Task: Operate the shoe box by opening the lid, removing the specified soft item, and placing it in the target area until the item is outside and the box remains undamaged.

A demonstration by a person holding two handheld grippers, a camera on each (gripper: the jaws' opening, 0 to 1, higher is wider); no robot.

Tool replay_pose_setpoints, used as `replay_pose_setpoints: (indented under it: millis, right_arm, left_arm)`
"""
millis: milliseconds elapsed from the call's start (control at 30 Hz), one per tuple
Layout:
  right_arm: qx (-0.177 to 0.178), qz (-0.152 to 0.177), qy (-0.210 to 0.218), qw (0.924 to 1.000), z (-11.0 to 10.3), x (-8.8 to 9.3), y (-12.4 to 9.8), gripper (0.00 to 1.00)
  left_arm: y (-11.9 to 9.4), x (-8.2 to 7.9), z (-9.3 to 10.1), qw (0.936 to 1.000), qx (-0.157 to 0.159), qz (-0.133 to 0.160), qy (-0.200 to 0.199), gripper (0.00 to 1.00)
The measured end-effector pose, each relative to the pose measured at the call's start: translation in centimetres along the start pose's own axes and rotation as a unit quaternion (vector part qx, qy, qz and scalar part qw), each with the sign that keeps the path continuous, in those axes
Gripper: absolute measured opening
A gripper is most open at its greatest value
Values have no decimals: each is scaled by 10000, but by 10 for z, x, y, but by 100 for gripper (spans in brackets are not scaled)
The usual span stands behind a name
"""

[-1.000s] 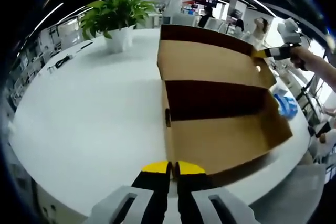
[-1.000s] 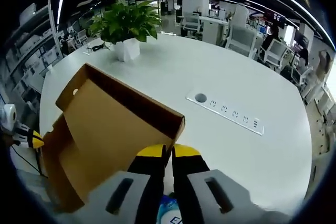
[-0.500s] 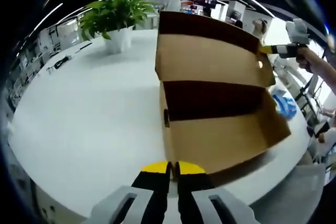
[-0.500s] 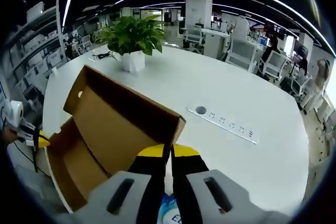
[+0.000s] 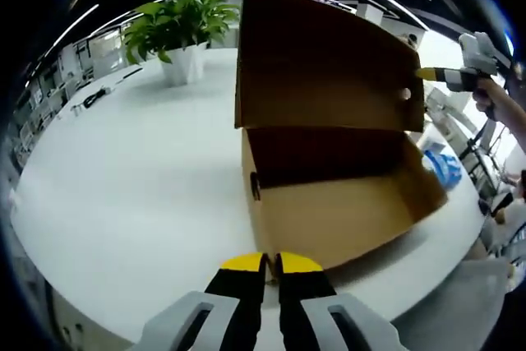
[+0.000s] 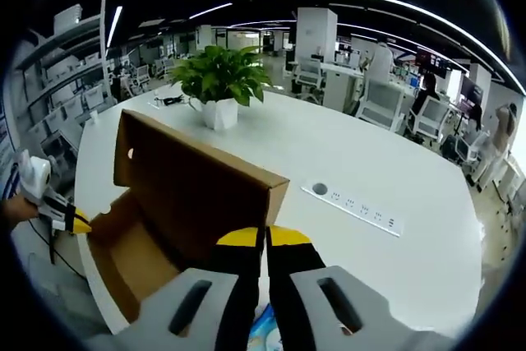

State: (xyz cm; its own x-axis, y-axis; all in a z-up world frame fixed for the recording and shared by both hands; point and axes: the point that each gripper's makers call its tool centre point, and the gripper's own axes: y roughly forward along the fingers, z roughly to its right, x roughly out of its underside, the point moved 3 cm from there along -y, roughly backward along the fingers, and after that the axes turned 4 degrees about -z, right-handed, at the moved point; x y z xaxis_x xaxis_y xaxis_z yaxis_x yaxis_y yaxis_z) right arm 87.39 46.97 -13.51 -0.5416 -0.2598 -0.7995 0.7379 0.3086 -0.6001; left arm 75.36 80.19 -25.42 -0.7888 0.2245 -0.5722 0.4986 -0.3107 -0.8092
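Brown cardboard shoe box (image 5: 329, 203) open, hinged lid (image 5: 325, 63) upright, undamaged. Right gripper (image 6: 265, 237) clamped on lid edge; left gripper (image 5: 271, 263) jaws together, empty.

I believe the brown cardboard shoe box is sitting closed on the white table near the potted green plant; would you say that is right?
Not quite: the brown cardboard shoe box is open, its lid raised above the bare interior, as the left gripper view shows. It does sit on the white table near the potted green plant.
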Motion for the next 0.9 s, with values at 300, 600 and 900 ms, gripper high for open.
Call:
replay_pose_setpoints:
  millis: [300, 600, 900]
  right_arm:
    - [76, 183, -189, 9996, -9, 8, -14, 0]
    - [125, 322, -324, 9989, -19, 16, -29, 0]
    - [122, 436, -482, 9978, -32, 29, -42, 1]
  left_arm:
    - [0, 0, 0, 10000, 12, 36, 81, 4]
    - [0, 0, 0, 9999, 26, 75, 106, 5]
    - [-3, 1, 2, 9998, 63, 156, 66, 5]
